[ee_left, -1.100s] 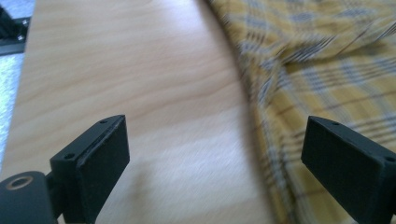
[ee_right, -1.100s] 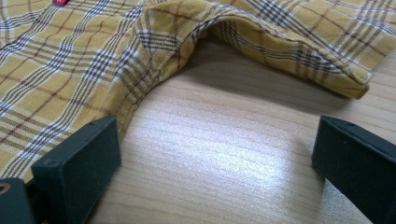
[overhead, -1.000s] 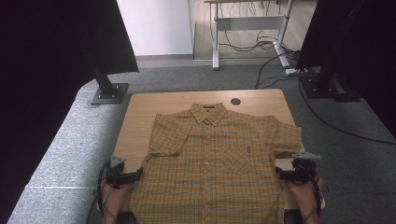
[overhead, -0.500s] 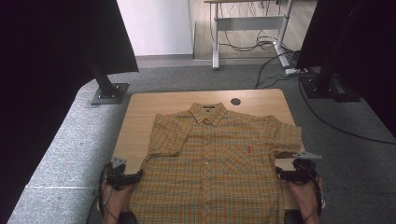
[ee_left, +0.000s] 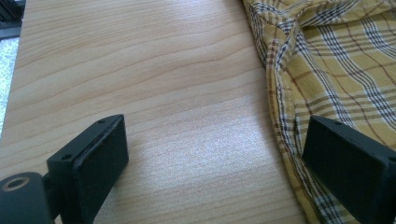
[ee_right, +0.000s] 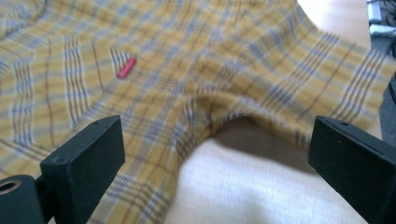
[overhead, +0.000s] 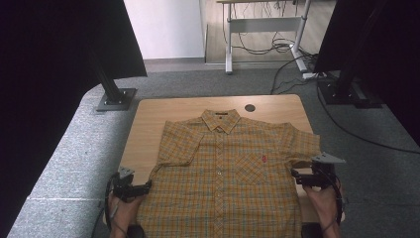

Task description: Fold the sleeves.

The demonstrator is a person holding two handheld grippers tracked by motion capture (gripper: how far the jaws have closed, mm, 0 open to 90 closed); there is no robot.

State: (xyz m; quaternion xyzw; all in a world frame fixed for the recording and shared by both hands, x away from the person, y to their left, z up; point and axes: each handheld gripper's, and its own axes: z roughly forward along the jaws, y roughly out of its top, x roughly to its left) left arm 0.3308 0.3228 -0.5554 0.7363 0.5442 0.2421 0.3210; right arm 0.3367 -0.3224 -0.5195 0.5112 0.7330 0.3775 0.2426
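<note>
- One plaid shirt (overhead: 223,168), with one red tag (overhead: 264,158)
- One wooden table (overhead: 148,129)
- Two grippers: left gripper (overhead: 143,187), right gripper (overhead: 297,174)

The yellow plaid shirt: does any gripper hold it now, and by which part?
Nothing is held. Both the left gripper and right gripper are open beside the yellow plaid shirt.

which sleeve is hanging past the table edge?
The sleeve by the right gripper: its cuff reaches past the table edge. The other sleeve lies wholly on the wood.
</note>
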